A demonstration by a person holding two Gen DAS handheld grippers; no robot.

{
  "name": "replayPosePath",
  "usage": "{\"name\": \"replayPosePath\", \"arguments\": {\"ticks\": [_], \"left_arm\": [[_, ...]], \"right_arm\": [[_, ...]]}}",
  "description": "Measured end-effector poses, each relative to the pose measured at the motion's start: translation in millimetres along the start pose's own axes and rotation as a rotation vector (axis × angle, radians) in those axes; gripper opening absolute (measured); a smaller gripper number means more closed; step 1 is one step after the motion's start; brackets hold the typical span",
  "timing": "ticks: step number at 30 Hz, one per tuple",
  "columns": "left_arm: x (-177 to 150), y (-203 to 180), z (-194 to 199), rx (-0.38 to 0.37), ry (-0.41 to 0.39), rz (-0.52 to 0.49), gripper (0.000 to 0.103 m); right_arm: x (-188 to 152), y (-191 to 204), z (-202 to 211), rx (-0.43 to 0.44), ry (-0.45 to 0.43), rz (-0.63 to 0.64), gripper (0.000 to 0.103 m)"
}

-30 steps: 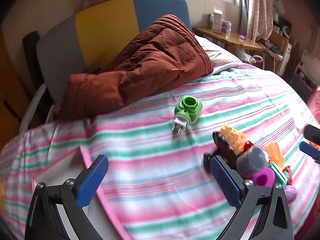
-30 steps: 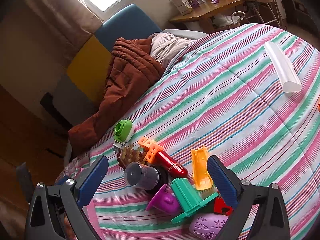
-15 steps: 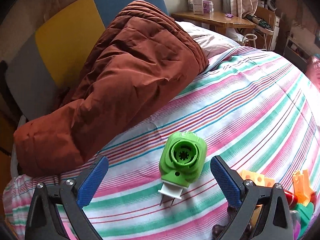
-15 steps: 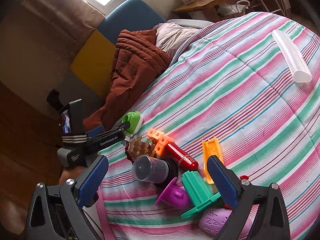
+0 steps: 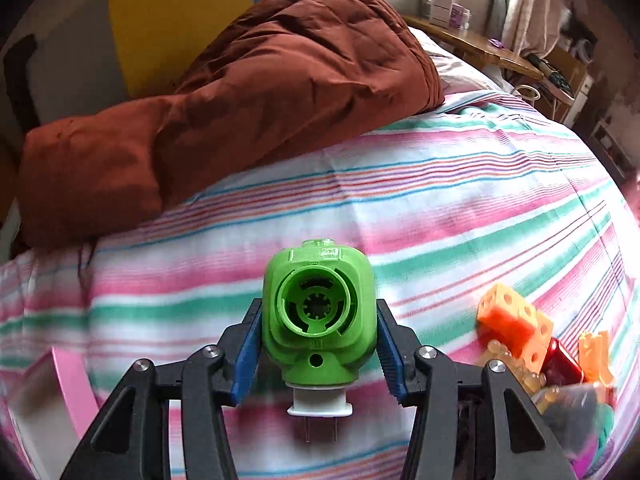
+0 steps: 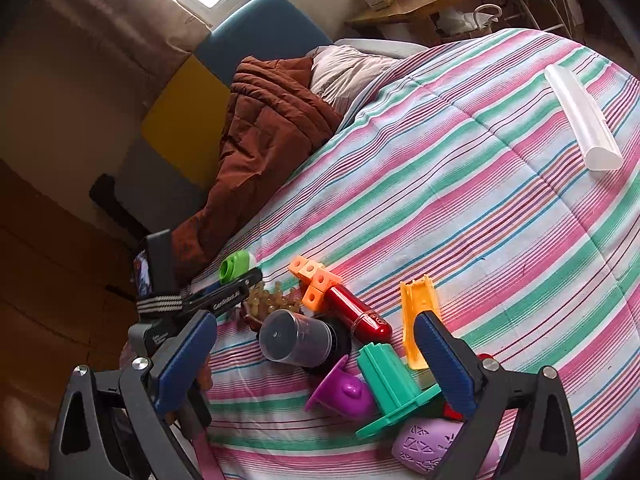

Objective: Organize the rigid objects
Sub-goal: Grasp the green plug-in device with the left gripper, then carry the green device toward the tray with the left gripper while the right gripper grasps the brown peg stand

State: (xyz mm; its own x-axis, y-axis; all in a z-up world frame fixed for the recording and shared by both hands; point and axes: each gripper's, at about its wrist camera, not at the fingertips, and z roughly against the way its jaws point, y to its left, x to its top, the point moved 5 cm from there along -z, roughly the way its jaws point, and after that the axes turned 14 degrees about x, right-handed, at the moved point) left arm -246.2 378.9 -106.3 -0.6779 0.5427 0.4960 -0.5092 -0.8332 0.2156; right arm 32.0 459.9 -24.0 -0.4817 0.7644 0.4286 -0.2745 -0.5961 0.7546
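Note:
A green plug-in device (image 5: pixel 320 320) with a white two-pin base lies on the striped bedspread (image 5: pixel 460 208). My left gripper (image 5: pixel 318 312) straddles it, jaws closing, and both blue pads (image 5: pixel 248 352) touch its sides. The right wrist view shows the same device (image 6: pixel 234 266) with a left finger beside it. My right gripper (image 6: pixel 314 320) hangs open over a toy pile: orange cube blocks (image 6: pixel 314 276), a red cylinder (image 6: pixel 360 314), a clear cup (image 6: pixel 296 338), an orange channel piece (image 6: pixel 416 316), a purple funnel (image 6: pixel 344 390), a teal piece (image 6: pixel 392 384) and a lilac egg (image 6: pixel 428 440).
A brown quilt (image 5: pixel 240 80) is heaped at the head of the bed against a yellow, blue and grey headboard (image 5: pixel 176 20). A pink-edged tray (image 5: pixel 76 384) lies at the lower left. A white tube (image 6: pixel 580 120) rests far right. A wooden table (image 6: pixel 420 0) stands behind.
My left gripper moved forward and down over the green device, then its jaws closed from wide apart onto the device's sides. The right gripper kept still.

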Motion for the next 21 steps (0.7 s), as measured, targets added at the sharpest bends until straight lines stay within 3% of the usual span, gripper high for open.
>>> {"name": "replayPosePath", "arguments": {"ticks": [6, 10, 17, 21], "left_arm": [[-63, 11, 35, 0.002, 0.039, 0.059, 0.052], [-106, 2, 65, -0.008, 0.016, 0.041, 0.052], [-162, -25, 116, -0.050, -0.009, -0.017, 0.052], [-190, -33, 139, -0.061, -0.045, -0.029, 0.052]], "right_arm": [[1, -4, 0, -0.019, -0.004, -0.008, 0.101], [2, -6, 1, -0.036, -0.005, -0.006, 0.100], [-3, -3, -6, -0.035, 0.033, 0.016, 0.094], [-9, 10, -13, 0.014, 0.073, 0.067, 0.084]]}}
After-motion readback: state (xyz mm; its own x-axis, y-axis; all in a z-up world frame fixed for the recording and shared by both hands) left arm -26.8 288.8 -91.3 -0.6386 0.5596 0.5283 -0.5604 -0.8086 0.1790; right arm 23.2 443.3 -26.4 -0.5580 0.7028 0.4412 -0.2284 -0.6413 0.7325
